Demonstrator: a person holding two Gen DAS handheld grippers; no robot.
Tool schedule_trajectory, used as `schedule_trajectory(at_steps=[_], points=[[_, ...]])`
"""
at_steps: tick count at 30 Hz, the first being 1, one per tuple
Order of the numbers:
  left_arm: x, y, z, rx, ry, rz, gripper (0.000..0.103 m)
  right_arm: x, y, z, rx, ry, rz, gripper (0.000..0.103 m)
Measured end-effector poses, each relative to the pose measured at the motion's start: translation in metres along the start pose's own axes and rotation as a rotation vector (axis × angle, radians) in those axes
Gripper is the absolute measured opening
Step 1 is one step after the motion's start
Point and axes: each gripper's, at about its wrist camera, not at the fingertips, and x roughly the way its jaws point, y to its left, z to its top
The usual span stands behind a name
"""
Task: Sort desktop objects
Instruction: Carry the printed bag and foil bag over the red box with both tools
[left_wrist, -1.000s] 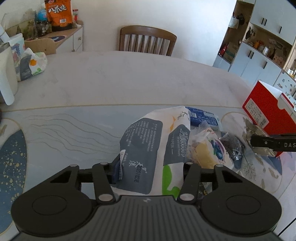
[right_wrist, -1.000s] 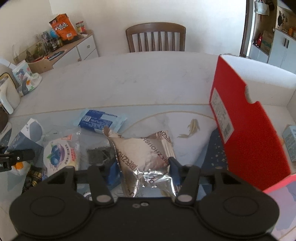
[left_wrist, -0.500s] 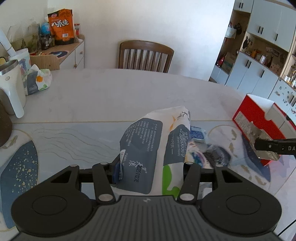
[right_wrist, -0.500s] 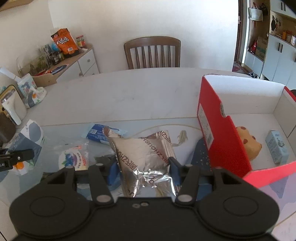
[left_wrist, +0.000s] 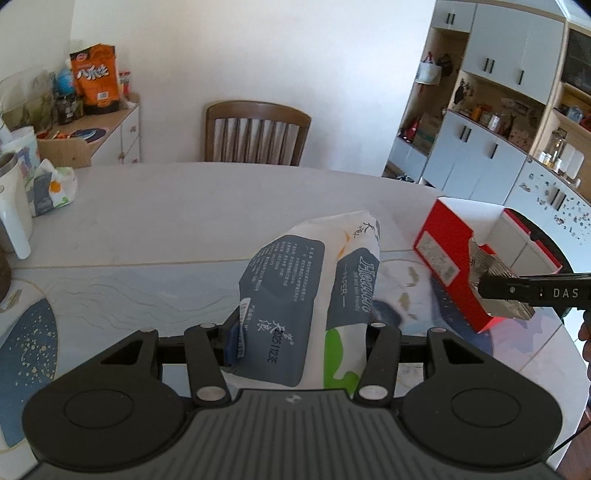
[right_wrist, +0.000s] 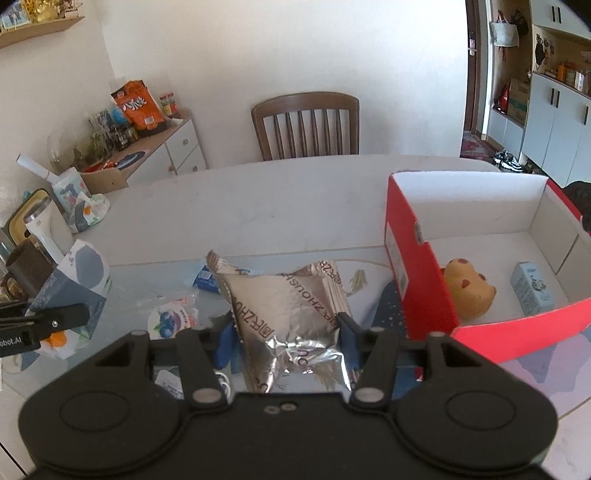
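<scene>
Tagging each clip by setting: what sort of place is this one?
Most likely a home dining room: a wooden dining chair at a pale table, a sideboard crowded with snack bags and jars, and built-in cupboards with open shelves.

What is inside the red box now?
Inside the red box lie a yellow toy with red spots and a small light-blue carton. The near red wall hides part of the toy and some of the box floor.
</scene>
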Motion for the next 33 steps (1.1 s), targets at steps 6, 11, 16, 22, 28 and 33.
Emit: schedule_trajectory(at_steps=[6, 11, 16, 22, 28, 33], points=[[-0.007, -0.020, 0.003, 0.018, -0.015, -0.026, 0.051, -0.013, -0.011, -0.001, 0.013, -0.020, 0.006, 0.055], [-0.010, -0.040, 0.008, 0.033, -0.032, -0.049, 0.051, -0.021, -0.021, -0.002, 0.022, -0.029, 0.006, 0.055], [-0.008, -0.065, 0.013, 0.052, -0.039, -0.068, 0.051, -0.029, -0.036, 0.000, 0.021, -0.045, 0.017, 0.055], [0.003, -0.104, 0.020, 0.084, -0.045, -0.091, 0.051, -0.035, -0.060, 0.007, 0.014, -0.055, 0.018, 0.055], [0.022, -0.147, 0.031, 0.122, -0.043, -0.113, 0.051, -0.038, -0.093, 0.013, 0.014, -0.065, 0.018, 0.055], [0.039, -0.186, 0.038, 0.169, -0.033, -0.121, 0.051, -0.041, -0.126, 0.016, 0.023, -0.070, 0.018, 0.055]])
